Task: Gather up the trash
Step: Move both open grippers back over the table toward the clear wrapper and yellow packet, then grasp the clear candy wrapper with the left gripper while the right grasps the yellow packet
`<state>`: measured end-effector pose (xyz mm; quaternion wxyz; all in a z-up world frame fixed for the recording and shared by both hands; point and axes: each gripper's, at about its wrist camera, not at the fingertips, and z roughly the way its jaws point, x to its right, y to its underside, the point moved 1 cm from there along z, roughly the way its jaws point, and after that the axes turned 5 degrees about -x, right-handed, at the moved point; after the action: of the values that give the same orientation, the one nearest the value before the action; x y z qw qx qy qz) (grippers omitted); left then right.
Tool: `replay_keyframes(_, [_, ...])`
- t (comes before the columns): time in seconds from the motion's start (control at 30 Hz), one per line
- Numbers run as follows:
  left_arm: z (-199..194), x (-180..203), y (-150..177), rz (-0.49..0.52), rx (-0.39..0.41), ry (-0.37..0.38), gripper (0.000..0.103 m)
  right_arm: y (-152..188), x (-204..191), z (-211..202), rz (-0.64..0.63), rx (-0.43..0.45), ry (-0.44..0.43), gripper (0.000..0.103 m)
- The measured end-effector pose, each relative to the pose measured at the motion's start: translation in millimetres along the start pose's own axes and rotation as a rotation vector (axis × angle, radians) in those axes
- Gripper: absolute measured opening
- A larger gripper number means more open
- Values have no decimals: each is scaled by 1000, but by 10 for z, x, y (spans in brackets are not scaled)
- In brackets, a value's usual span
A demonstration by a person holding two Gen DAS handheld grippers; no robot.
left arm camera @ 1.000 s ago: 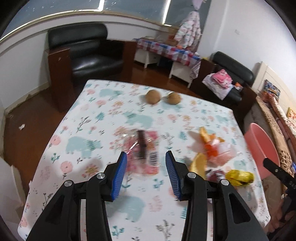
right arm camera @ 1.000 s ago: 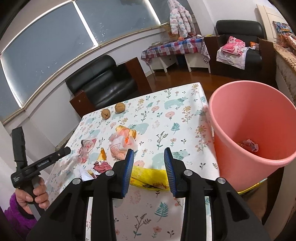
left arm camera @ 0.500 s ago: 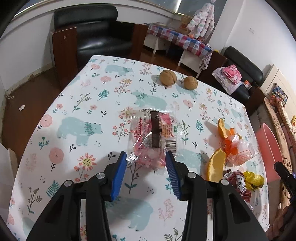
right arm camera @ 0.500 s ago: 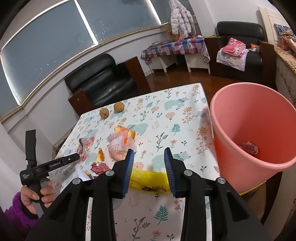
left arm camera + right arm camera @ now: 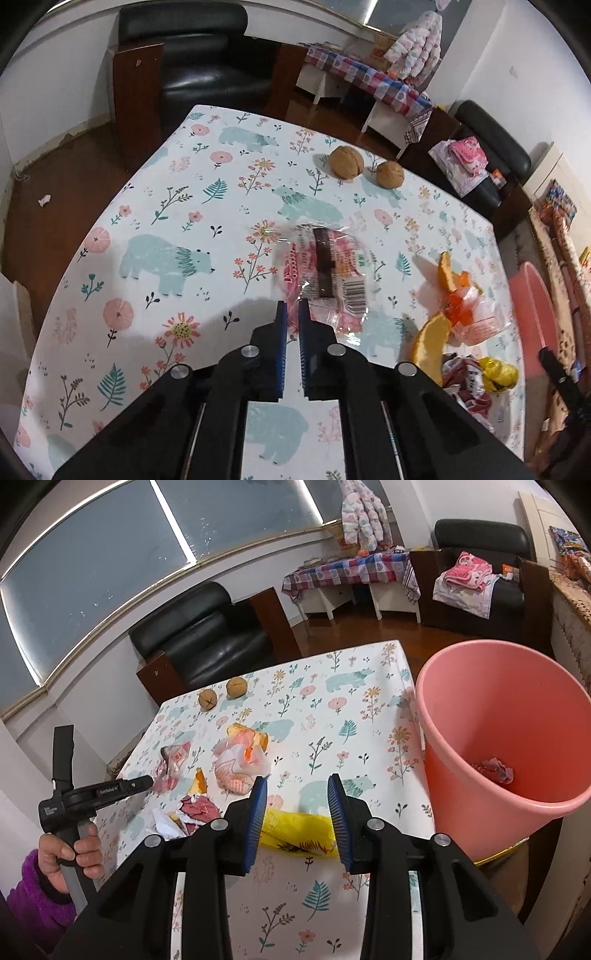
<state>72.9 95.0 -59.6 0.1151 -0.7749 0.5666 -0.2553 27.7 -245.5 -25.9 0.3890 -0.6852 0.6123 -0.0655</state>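
Picking up: left hand-held gripper closing on the near edge of the clear wrapper lying mid-desk. Right hand-held gripper apart, empty, above a yellow wrapper. Next, probably: lift and carry across to the pink bucket.

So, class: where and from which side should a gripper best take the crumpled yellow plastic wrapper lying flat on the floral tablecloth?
Probably from above, jaws astride a raised fold near the middle of the crumpled yellow plastic wrapper. It lies low and limp on the tablecloth, so a sideways approach would likely only push it. The right gripper hangs open over it.
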Motion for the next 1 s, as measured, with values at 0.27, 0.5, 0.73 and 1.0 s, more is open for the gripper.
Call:
replay_keyframes(0.27, [-317, -23, 21, 23, 71, 58, 4, -40, 245, 237, 92, -82, 5, 35])
replay_keyframes(0.5, [-466, 55, 55, 57, 106, 80, 4, 92, 141, 354, 82, -184, -15, 35])
replay_keyframes(0.73, [-529, 128, 103, 85, 116, 105, 4, 312, -124, 231, 33, -245, -109, 35])
replay_keyframes(1.0, [-612, 147, 123, 103, 133, 125, 4, 456, -255, 73, -36, -273, -145, 35])
